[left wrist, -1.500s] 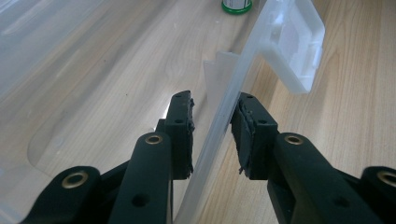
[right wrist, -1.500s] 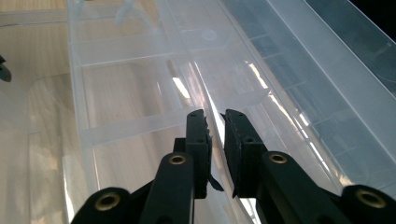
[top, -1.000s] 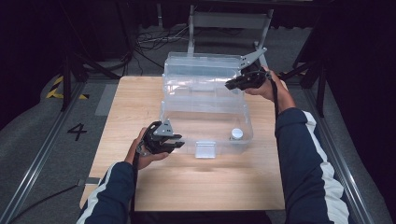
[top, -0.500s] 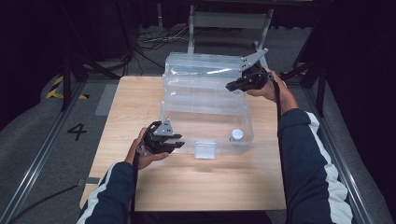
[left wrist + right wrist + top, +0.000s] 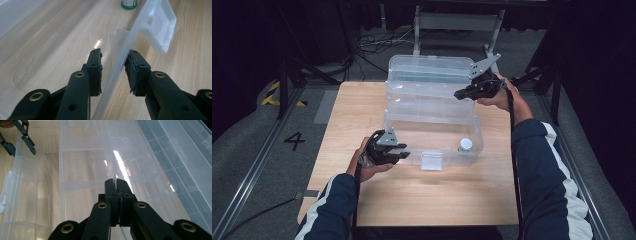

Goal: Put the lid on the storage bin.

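Pinched tight, the jaws of my right gripper [image 5: 117,182] clamp the thin clear edge of the tray [image 5: 85,162] that sits inside the open plastic box [image 5: 432,117]; the pads meet with only that sliver of plastic between them. On my other side, the jaws of my left gripper [image 5: 113,67] stand partly apart, one inside the box's front wall [image 5: 130,47] and one outside. The outer pad lies against the wall, while the inner pad leaves a narrow gap, so nothing is squeezed there.

From the high view, the box stands in the middle of the wooden table [image 5: 347,115], its lid [image 5: 429,70] tipped up at the far side. My right gripper [image 5: 460,94] comes in over the far right part of the box, and my left gripper [image 5: 404,154] is at the near left corner of the front wall.

Just beside my left jaws along the front wall hangs the box's latch flap [image 5: 160,27], near but apart from the outer pad. A small bottle with a white cap [image 5: 466,144] stands inside the box by its near right corner, well away from both grippers. The tray's clear dividers [image 5: 82,184] cross in front of my right jaws. Dark floor and cables [image 5: 372,42] lie beyond the table.
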A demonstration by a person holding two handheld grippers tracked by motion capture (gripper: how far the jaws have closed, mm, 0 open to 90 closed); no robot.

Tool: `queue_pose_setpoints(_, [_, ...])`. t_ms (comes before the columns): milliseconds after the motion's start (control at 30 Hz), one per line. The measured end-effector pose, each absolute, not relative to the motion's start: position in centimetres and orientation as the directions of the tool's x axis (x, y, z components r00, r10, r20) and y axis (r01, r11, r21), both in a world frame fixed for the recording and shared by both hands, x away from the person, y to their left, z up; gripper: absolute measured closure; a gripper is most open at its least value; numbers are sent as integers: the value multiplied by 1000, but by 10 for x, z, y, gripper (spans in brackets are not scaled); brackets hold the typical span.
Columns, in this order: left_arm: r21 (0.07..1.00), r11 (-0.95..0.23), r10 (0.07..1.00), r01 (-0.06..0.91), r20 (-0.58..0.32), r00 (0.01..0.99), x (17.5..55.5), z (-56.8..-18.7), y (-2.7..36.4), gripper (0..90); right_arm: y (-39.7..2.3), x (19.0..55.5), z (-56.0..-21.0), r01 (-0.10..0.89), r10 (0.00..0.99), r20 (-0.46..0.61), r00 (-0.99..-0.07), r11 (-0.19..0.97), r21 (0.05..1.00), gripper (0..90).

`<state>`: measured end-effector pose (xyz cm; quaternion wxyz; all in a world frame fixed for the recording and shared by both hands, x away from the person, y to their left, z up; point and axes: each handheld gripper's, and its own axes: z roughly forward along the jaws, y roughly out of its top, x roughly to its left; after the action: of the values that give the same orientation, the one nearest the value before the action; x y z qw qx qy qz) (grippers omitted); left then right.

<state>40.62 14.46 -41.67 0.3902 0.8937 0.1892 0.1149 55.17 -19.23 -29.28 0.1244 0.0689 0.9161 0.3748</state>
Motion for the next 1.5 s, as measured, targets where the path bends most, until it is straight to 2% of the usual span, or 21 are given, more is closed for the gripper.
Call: queue_pose_setpoints(1500, [742, -625, 425, 240, 66, 903, 406, -418, 143, 656, -195, 521, -294, -12, 190, -200, -961, 697, 717, 890])
